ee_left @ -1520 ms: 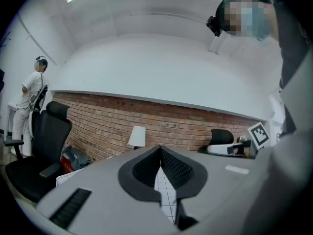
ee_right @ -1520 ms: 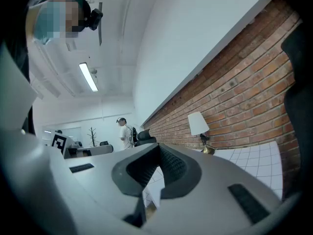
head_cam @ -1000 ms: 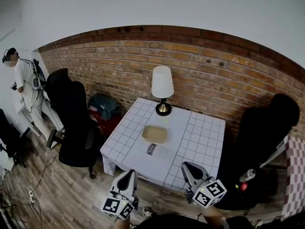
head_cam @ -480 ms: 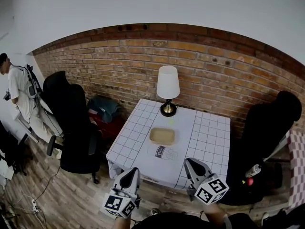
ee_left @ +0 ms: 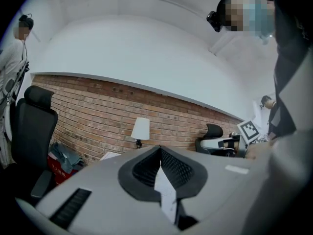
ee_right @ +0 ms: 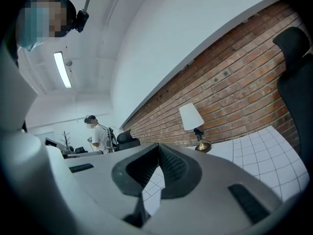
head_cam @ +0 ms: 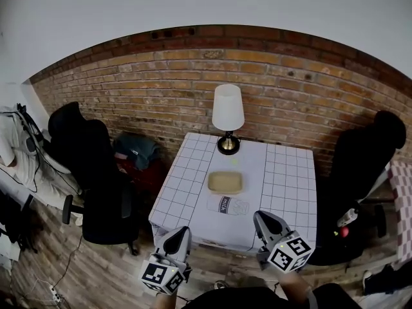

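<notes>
Both sets of fingers squeezed shut, nothing held. Left gripper [head_cam: 181, 232] near and left, right gripper [head_cam: 260, 216] near and right, both up by the near edge of the white checked worktop [head_cam: 286, 185]. A bit farther in, between the two and apart from the fingers, a clear plastic bottle [head_cam: 228, 205] lying on its side, closer to the right fingers. Just beyond it, a flat tan tray [head_cam: 225, 182]. At the far edge, a lamp with a white shade [head_cam: 228, 108]. Off to the left, a black office chair [head_cam: 96, 185].
</notes>
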